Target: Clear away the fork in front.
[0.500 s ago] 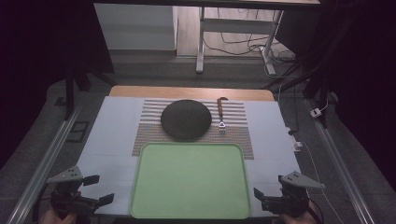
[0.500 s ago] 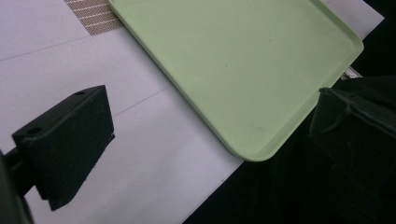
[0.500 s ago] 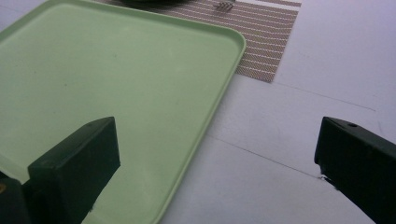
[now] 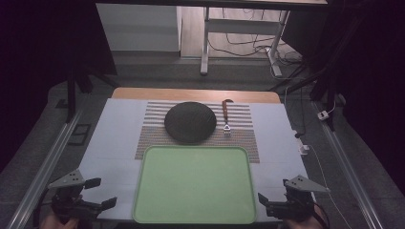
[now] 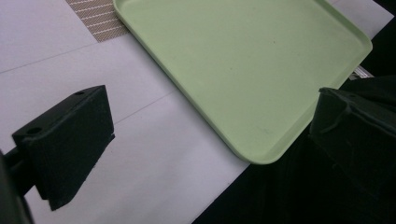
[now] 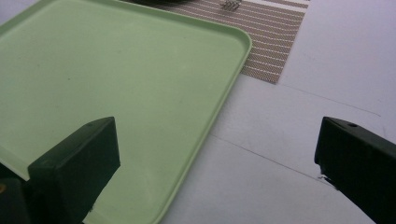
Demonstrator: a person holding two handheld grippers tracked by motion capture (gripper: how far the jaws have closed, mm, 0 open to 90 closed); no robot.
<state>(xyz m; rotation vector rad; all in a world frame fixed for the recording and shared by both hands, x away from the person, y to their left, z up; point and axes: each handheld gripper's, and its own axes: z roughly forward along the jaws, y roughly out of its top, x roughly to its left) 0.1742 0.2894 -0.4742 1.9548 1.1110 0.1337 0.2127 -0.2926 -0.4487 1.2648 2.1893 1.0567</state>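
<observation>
Dark floor and cable-strewn legs of other furniture surround the table [image 4: 114, 143], whose white cover carries a striped placemat [image 4: 243, 143] toward the far side. On that placemat sit a dark round plate [image 4: 190, 122] and, just to its right, a fork [image 4: 225, 117] with a brown handle, tines pointing toward the person. Nearer the person lies a pale green tray [image 4: 193, 185], bare inside, its far edge overlapping the placemat. Judging from how things lie, the work looks to be at its very start: nothing has been lifted, the tray holds nothing, and plate and fork rest untouched on the mat, so whatever is to be done with the tray and the tableware is all left to do. The left hand-held gripper [image 4: 98, 192] hovers at the near left corner of the table, just beside the tray's left rim; in the left gripper view its jaws stand wide apart with the tray's near corner [image 5: 261, 154] between and beyond them, gripping nothing. The right hand-held gripper [image 4: 271, 199] sits at the near right corner, close to the tray's right rim; in the right gripper view its jaws are likewise spread wide over the tray edge [image 6: 219, 107] and the white cover, empty and touching nothing that can be seen.
</observation>
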